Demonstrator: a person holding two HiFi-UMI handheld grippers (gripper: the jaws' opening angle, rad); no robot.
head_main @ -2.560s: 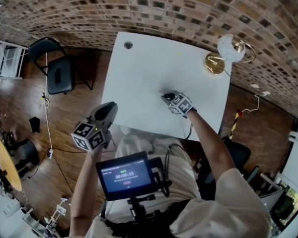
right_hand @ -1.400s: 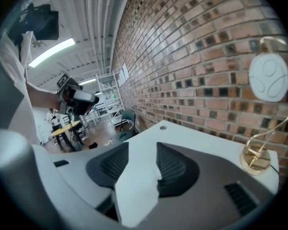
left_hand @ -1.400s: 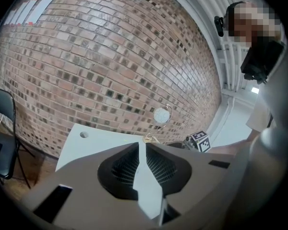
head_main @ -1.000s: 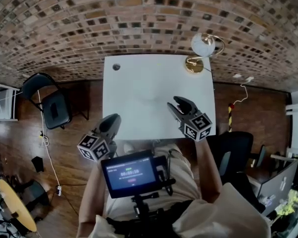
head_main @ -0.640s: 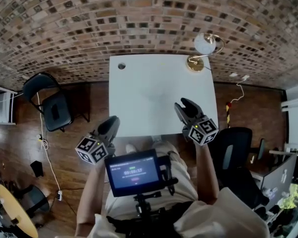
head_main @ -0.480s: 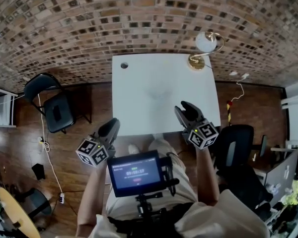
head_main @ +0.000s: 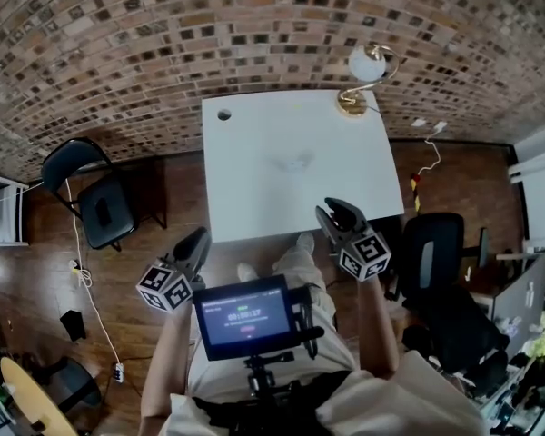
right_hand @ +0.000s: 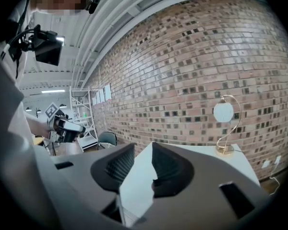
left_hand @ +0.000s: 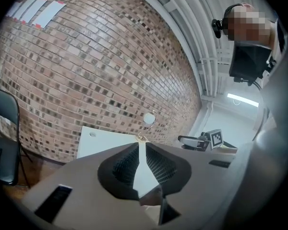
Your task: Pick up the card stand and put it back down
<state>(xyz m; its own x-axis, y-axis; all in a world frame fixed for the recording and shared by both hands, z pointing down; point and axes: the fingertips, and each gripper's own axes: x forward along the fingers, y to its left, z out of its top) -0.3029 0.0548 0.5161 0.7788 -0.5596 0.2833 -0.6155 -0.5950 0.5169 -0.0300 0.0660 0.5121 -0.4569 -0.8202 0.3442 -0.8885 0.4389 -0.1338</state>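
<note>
Screen (head_main: 245,314) on a chest mount sits nearest, with the person's legs below it. Just beyond, both grippers are held in the air, short of the white table (head_main: 254,198) or at its near edge.

At the left, the left gripper (head_main: 198,237) hangs over the wooden floor. Its fingertips are pressed together with nothing between them.

At the right, the right gripper (head_main: 334,209) has its tips at the table's near edge. Its jaws stand apart and have just been closing. Only bare tabletop shows through the gap.

Card stand (head_main: 295,163) stands alone near the middle of the table, well apart from both grippers and touched by neither. It is pale and faint against the white top. It reads as a short streak with its long axis roughly along the table's width. Which way it faces cannot be told.

Farther back, a round hole (head_main: 223,114) marks the far left corner of the table. A gold lamp with a white globe (head_main: 363,71) stands at the far right corner. Black chair (head_main: 100,209) stands to the left on the floor, and an office chair (head_main: 434,252) to the right. Brick wall (head_main: 163,25) rises behind the table
</note>
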